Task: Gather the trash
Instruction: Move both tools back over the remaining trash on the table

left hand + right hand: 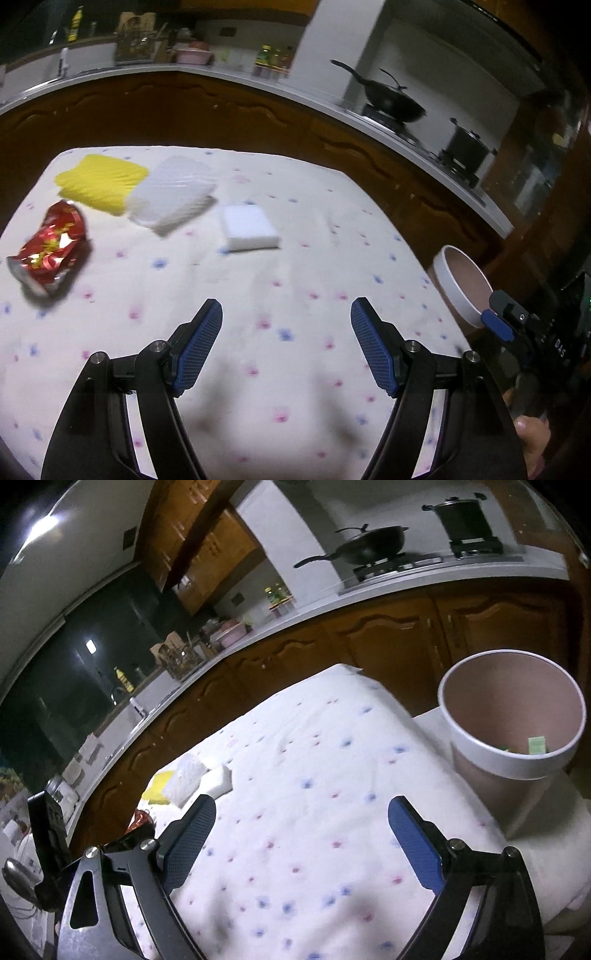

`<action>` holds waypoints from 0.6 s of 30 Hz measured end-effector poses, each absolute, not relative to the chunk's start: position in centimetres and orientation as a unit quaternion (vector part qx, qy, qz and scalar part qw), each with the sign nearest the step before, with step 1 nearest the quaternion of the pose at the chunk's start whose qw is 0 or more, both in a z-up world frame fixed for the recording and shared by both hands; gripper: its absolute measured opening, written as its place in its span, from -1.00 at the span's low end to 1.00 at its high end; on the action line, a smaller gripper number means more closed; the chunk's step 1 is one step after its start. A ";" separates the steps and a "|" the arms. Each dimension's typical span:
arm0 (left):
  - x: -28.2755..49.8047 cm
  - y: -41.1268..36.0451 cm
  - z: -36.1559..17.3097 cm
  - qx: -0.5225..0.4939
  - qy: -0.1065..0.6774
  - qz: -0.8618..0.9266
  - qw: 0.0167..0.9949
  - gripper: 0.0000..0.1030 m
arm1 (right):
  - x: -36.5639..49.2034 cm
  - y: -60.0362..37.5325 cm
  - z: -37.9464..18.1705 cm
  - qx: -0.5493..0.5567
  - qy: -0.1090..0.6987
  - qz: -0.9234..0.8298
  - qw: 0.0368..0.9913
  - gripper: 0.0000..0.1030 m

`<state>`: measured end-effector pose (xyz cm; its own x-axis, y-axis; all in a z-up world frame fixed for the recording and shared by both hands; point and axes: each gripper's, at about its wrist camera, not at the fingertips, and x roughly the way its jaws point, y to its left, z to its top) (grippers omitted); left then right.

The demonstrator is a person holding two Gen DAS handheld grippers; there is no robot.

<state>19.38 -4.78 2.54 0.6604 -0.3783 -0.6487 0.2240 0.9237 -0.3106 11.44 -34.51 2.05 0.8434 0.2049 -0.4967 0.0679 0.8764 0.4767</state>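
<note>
Left wrist view showed both our grippers empty with jaws spread — the left gripper (286, 314) over bare tablecloth (295, 266), the crushed red can (50, 247) at its left edge. We judged the smooth can might slip from the pads — or fall short of the bin (511, 716) off the right edge, beside our right gripper (301, 812).

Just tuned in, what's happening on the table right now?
A person is clearing trash with a handheld gripper in each hand. Both the left gripper and the right gripper are open and empty above the flowered tablecloth. A crushed red can, a yellow sponge, a white textured pad and a white block lie on the cloth. The bin stands at the table's edge with a few scraps already inside.
</note>
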 end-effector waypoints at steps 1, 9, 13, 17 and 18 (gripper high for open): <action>19.4 -4.1 2.5 -0.104 0.377 -0.160 0.907 0.43 | 11.6 -34.1 2.1 0.243 0.279 0.040 0.928 0.86; 20.2 -0.2 2.7 -0.112 0.369 -0.129 0.913 0.43 | 13.5 -30.2 2.5 0.224 0.291 0.075 0.927 0.86; 21.1 1.8 3.1 -0.109 0.364 -0.115 0.918 0.43 | 14.7 -28.6 2.8 0.215 0.295 0.089 0.927 0.86; 22.5 3.0 3.6 -0.102 0.358 -0.103 0.922 0.44 | 16.2 -27.4 2.7 0.208 0.302 0.097 0.925 0.86; 22.9 3.1 3.6 -0.101 0.358 -0.101 0.923 0.47 | 16.6 -27.2 2.7 0.208 0.303 0.098 0.925 0.86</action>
<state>22.89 3.14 3.61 0.7226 -0.2592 -0.6409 0.1149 0.9592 -0.2585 16.56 -27.22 2.69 0.7965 0.3084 -0.5200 -0.0557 0.8939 0.4448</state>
